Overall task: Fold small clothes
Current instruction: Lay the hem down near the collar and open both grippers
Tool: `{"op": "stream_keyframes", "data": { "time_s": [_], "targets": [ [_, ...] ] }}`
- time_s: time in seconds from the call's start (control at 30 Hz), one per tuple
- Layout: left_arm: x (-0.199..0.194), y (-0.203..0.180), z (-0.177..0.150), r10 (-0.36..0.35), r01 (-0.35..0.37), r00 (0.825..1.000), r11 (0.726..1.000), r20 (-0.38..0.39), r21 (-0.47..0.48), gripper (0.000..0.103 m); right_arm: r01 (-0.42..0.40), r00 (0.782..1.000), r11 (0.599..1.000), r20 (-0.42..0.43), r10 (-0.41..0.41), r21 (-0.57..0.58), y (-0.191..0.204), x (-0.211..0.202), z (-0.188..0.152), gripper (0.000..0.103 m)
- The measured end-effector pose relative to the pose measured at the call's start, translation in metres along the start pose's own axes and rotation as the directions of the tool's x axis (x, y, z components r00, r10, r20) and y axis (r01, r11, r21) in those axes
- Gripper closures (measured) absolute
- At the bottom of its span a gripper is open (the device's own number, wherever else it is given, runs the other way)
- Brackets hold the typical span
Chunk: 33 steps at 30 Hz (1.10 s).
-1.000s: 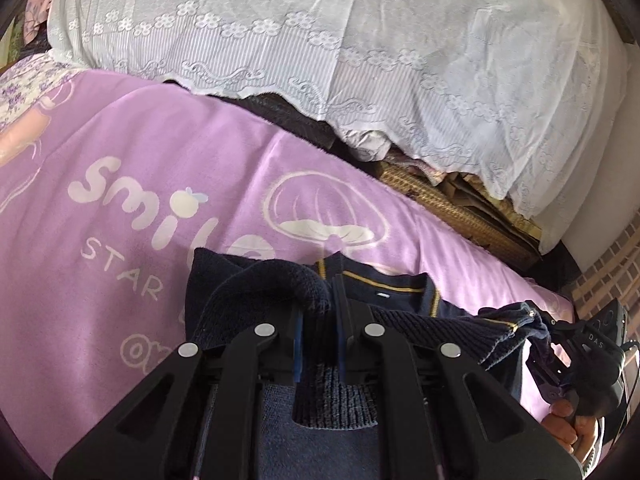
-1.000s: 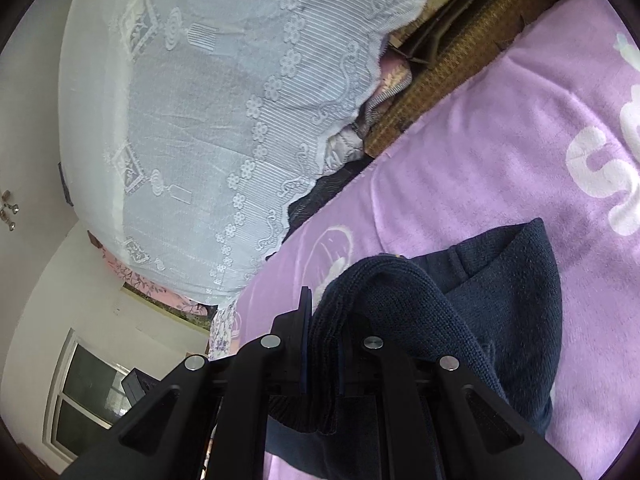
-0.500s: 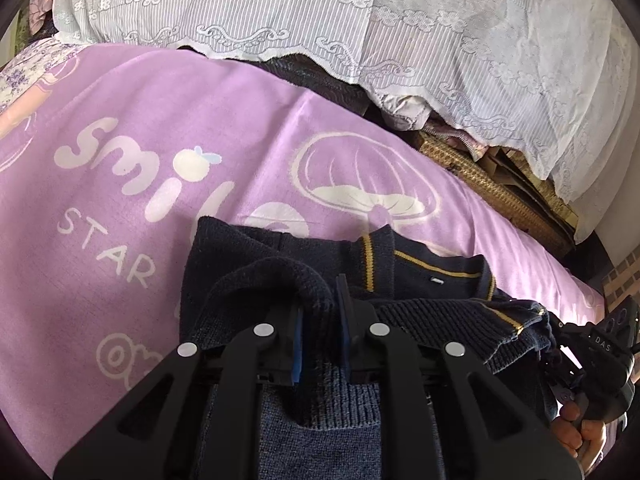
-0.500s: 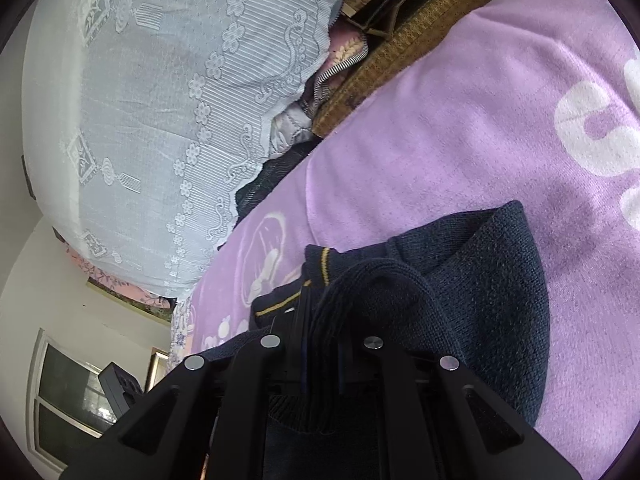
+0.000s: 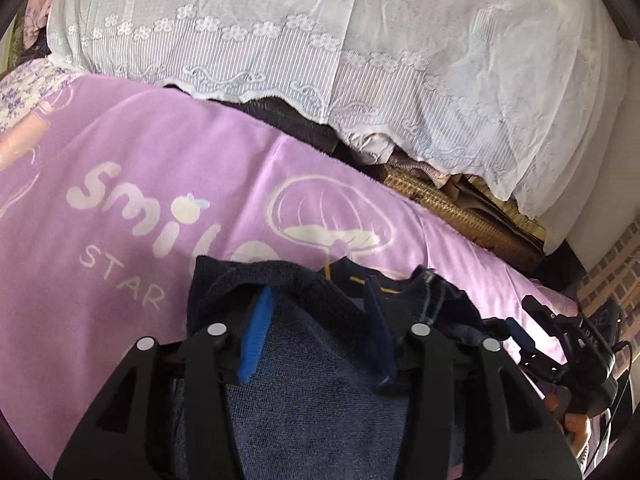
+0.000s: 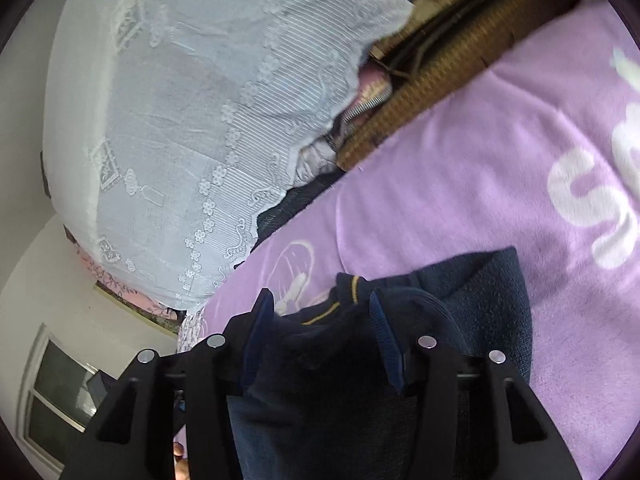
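Note:
A small navy knitted sweater (image 5: 320, 380) with a yellow-trimmed collar (image 5: 360, 278) lies folded over on the purple blanket (image 5: 160, 184). My left gripper (image 5: 318, 316) is open, its blue-padded fingers (image 5: 256, 332) spread over the sweater's folded edge. The other gripper shows at the right edge of the left wrist view (image 5: 568, 344). In the right wrist view my right gripper (image 6: 320, 312) is open too, jaws apart over the sweater (image 6: 480, 312) and its collar (image 6: 352, 288).
The purple blanket (image 6: 480, 160) carries white "smile" lettering (image 5: 152, 216). A white lace cloth (image 5: 360, 48) covers a pile behind it, with a woven brown mat (image 5: 448, 204) at its foot. A brick wall (image 5: 612, 272) is at the right; a window (image 6: 56, 392) shows in the right wrist view.
Both grippers were shut on the sweater's edge; now both have opened and let it go. The sweater lies folded over on the blanket.

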<state>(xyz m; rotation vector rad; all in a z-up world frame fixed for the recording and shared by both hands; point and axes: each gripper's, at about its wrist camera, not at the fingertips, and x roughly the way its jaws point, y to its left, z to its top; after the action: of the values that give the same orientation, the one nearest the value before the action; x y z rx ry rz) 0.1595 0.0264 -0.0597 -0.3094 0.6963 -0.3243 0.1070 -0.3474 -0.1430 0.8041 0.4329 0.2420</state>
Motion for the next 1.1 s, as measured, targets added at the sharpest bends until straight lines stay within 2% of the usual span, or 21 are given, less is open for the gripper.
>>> {"op": "stream_keyframes", "data": {
  "time_s": [0.07, 0.17, 0.2, 0.23, 0.3, 0.37, 0.43, 0.47, 0.5, 0.57, 0.67, 0.77, 0.83, 0.9, 0.93, 0.97, 1.0, 1.07, 1.1],
  "targets": [
    [-0.002, -0.006, 0.001, 0.029, -0.029, 0.999, 0.999, 0.017, 0.037, 0.056, -0.002, 1.0, 0.999, 0.014, 0.002, -0.033, 0.009, -0.005, 0.0, 0.054],
    [0.002, -0.014, 0.004, 0.113, -0.114, 0.993, 0.991, 0.018, 0.071, 0.056, -0.011, 1.0, 0.999, 0.012, 0.012, -0.052, 0.019, -0.009, -0.003, 0.055],
    [0.005, -0.018, 0.007, 0.154, -0.155, 0.988, 0.984, 0.018, 0.084, 0.056, -0.007, 1.0, 0.998, 0.01, 0.007, -0.058, 0.022, -0.01, -0.005, 0.055],
    [0.011, -0.025, 0.013, 0.219, -0.22, 0.976, 0.968, 0.02, 0.121, 0.056, -0.002, 1.0, 0.998, 0.008, 0.002, -0.062, 0.024, -0.011, -0.006, 0.055],
    [0.018, -0.034, 0.027, 0.302, -0.298, 0.953, 0.936, 0.008, 0.188, 0.056, 0.007, 1.0, 0.997, -0.01, -0.008, -0.073, 0.029, -0.01, -0.008, 0.056],
    [0.02, -0.041, 0.045, 0.34, -0.327, 0.94, 0.916, -0.018, 0.232, 0.056, 0.015, 0.999, 0.996, -0.032, -0.018, -0.086, 0.035, -0.007, -0.008, 0.064],
    [0.014, -0.044, 0.058, 0.337, -0.322, 0.941, 0.92, -0.033, 0.225, 0.056, 0.035, 0.997, 0.993, -0.065, -0.042, -0.111, 0.044, 0.0, -0.006, 0.077],
    [0.011, -0.045, 0.06, 0.324, -0.307, 0.945, 0.925, -0.043, 0.226, 0.055, 0.046, 0.995, 0.99, -0.085, -0.057, -0.13, 0.049, 0.005, -0.006, 0.083],
    [0.007, -0.048, 0.057, 0.294, -0.273, 0.954, 0.933, -0.057, 0.235, 0.054, 0.057, 0.993, 0.987, -0.094, -0.071, -0.147, 0.052, 0.009, -0.007, 0.085],
    [0.003, -0.052, 0.043, 0.251, -0.227, 0.966, 0.937, -0.062, 0.264, 0.045, 0.087, 0.989, 0.979, -0.098, -0.107, -0.186, 0.059, 0.018, -0.01, 0.086],
    [0.018, -0.056, 0.02, 0.262, -0.229, 0.963, 0.921, -0.066, 0.316, 0.044, 0.113, 0.986, 0.973, -0.095, -0.134, -0.203, 0.056, 0.03, -0.013, 0.086],
    [0.052, -0.046, 0.009, 0.245, -0.203, 0.959, 0.942, -0.139, 0.266, 0.044, 0.128, 0.984, 0.973, -0.102, -0.149, -0.193, 0.046, 0.045, -0.012, 0.086],
    [0.073, -0.036, 0.006, 0.252, -0.212, 0.954, 0.949, -0.16, 0.232, 0.044, 0.136, 0.983, 0.976, -0.103, -0.155, -0.17, 0.033, 0.057, -0.007, 0.086],
    [0.087, -0.023, 0.006, 0.287, -0.254, 0.946, 0.945, -0.149, 0.209, 0.044, 0.15, 0.982, 0.98, -0.099, -0.164, -0.135, 0.015, 0.066, -0.002, 0.085],
    [0.093, -0.014, 0.005, 0.309, -0.281, 0.94, 0.941, -0.145, 0.187, 0.042, 0.173, 0.979, 0.978, -0.089, -0.184, -0.113, 0.003, 0.068, 0.0, 0.086],
    [0.1, 0.002, 0.006, 0.312, -0.292, 0.937, 0.947, -0.161, 0.133, 0.032, 0.199, 0.975, 0.977, -0.087, -0.206, -0.076, -0.014, 0.07, 0.001, 0.09],
    [0.104, 0.017, 0.006, 0.27, -0.263, 0.944, 0.963, -0.189, 0.063, 0.031, 0.206, 0.973, 0.978, -0.095, -0.208, -0.034, -0.029, 0.071, 0.001, 0.103],
    [0.102, 0.027, 0.008, 0.225, -0.229, 0.955, 0.973, -0.194, 0.0, 0.031, 0.155, 0.982, 0.983, -0.125, -0.143, 0.094, -0.053, 0.07, 0.005, 0.103],
    [0.103, 0.023, 0.009, 0.246, -0.245, 0.95, 0.969, -0.192, 0.031, 0.031, 0.158, 0.982, 0.983, -0.124, -0.145, 0.096, -0.053, 0.069, 0.006, 0.103]
  ]
}}
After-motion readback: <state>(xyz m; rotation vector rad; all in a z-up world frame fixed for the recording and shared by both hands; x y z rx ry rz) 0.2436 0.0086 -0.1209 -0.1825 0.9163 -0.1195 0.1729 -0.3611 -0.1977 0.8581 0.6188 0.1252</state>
